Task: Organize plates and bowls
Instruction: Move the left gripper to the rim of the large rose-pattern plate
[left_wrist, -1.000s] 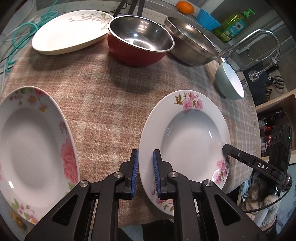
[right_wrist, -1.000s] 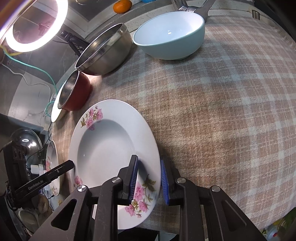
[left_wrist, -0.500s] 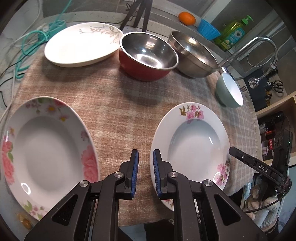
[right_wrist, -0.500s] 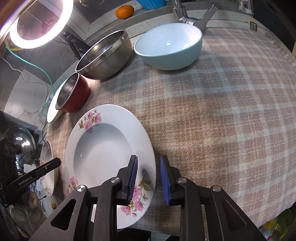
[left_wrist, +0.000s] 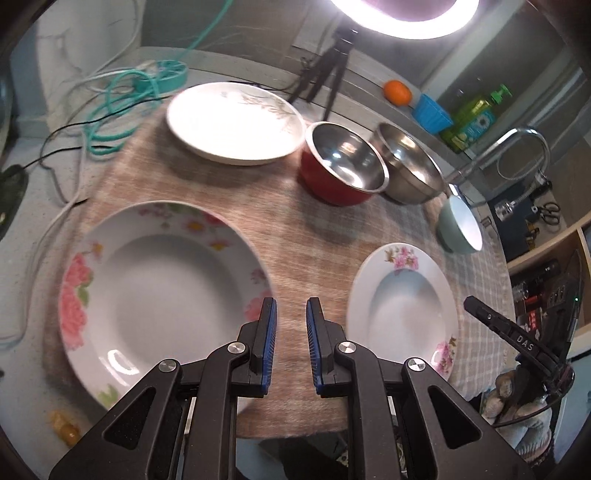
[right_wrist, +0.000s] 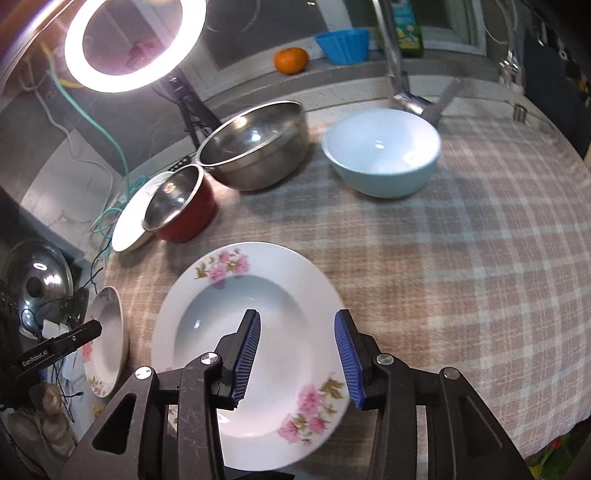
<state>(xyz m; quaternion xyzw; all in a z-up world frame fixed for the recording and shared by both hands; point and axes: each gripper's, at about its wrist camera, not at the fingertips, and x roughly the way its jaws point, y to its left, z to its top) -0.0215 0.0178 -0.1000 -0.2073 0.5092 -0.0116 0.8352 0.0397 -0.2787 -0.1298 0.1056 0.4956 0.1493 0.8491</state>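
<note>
The right gripper (right_wrist: 297, 345) hangs above the near rim of a white deep plate with small pink blossoms (right_wrist: 255, 321), which lies flat on the checked pink-and-grey cloth (right_wrist: 461, 258). Its jaws have just been opening and now stand moderately apart, straddling the plate's right rim from above without pressing on it; nothing is held. Ahead and to the right of this gripper sits a pale blue ceramic bowl (right_wrist: 382, 153), upright. Ahead and slightly left stand a large stainless-steel bowl (right_wrist: 258, 147) and, just beside it, a smaller red-walled steel bowl (right_wrist: 179, 205), with a plain white plate bearing a faint leaf print (right_wrist: 129, 225) behind the red one.

The left gripper (left_wrist: 291, 347) has its blue-padded jaws drawn close together with only a narrow gap, and there is nothing between them; below the gap is bare cloth. Just to its left lies a larger white deep plate with big pink roses on the rim (left_wrist: 162, 299), flat on the cloth, its right rim passing under the left jaw in the wrist view. To this gripper's right lies the small-blossom plate, with the right gripper's black body beyond it.
</note>
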